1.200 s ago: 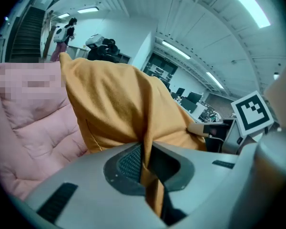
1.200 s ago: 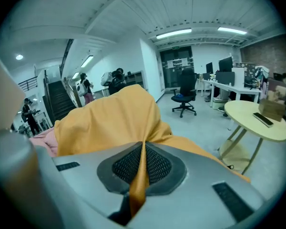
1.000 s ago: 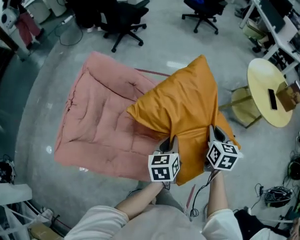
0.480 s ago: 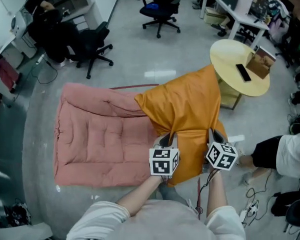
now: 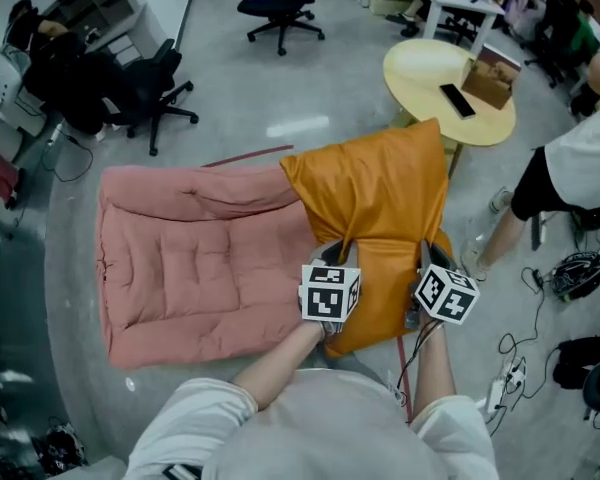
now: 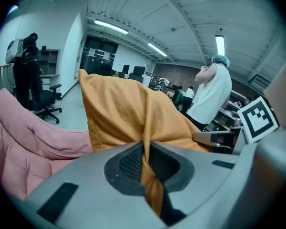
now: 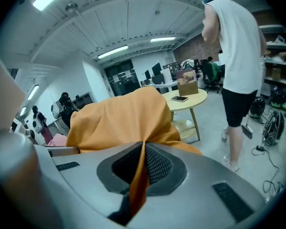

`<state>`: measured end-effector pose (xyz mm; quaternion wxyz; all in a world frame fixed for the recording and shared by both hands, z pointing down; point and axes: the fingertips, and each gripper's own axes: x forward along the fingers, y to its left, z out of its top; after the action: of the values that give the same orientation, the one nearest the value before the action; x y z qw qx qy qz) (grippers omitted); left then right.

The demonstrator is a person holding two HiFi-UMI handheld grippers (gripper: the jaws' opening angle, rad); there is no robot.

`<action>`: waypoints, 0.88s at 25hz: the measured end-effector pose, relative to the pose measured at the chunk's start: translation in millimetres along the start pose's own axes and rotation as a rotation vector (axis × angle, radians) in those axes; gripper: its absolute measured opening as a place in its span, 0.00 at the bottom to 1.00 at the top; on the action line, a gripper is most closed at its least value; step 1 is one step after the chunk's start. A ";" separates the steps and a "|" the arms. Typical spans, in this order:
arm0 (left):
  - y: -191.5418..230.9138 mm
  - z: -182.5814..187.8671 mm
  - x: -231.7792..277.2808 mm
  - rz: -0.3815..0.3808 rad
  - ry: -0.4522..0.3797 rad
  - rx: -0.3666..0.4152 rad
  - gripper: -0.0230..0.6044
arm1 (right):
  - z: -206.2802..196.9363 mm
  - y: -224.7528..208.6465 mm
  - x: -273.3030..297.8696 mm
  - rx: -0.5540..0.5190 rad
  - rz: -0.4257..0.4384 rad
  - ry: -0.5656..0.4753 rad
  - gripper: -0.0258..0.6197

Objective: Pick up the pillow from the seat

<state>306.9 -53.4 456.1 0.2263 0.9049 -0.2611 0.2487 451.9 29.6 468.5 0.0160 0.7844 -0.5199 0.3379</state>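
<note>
The orange pillow (image 5: 375, 203) fills the centre of the head view, its top corner pointing toward the upper right and its lower edge gathered in both grippers. The left gripper (image 5: 335, 260), at lower centre, is clenched on a pinched fold of the orange cloth. In the left gripper view the fabric runs straight down between its closed pads (image 6: 131, 163). The right gripper (image 5: 427, 263), just to the right of it, bites the same edge. The right gripper view shows a thin orange fold squeezed between its pads (image 7: 157, 166).

The pink quilted seat (image 5: 190, 258) lies flat on the grey floor (image 5: 280, 108) across the left half of the frame. The pillow overlaps its right edge and looks lifted off the padding, though from above I cannot tell whether the two touch.

In the upper right stands a round yellow bench (image 5: 420, 68) carrying a dark phone (image 5: 455, 99) and a brown box (image 5: 488, 78). A person (image 5: 580, 158) in a white shirt and black shorts stands at the right edge. A black office chair (image 5: 150, 78) sits in the upper left
</note>
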 end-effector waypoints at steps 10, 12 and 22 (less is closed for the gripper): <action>1.8 -1.5 2.6 -0.002 0.010 0.042 0.07 | -9.6 -3.1 5.2 0.020 -0.007 0.012 0.09; -2.5 0.8 4.1 -0.003 0.006 0.045 0.07 | -6.2 -5.9 3.8 0.012 -0.006 0.011 0.09; 1.2 -2.2 3.1 -0.003 0.008 0.033 0.07 | -7.8 -2.9 0.0 -0.012 -0.022 0.010 0.09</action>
<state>307.8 -54.3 460.0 0.2129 0.9078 -0.2548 0.2561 450.3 33.9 475.5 0.0271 0.7884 -0.5131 0.3383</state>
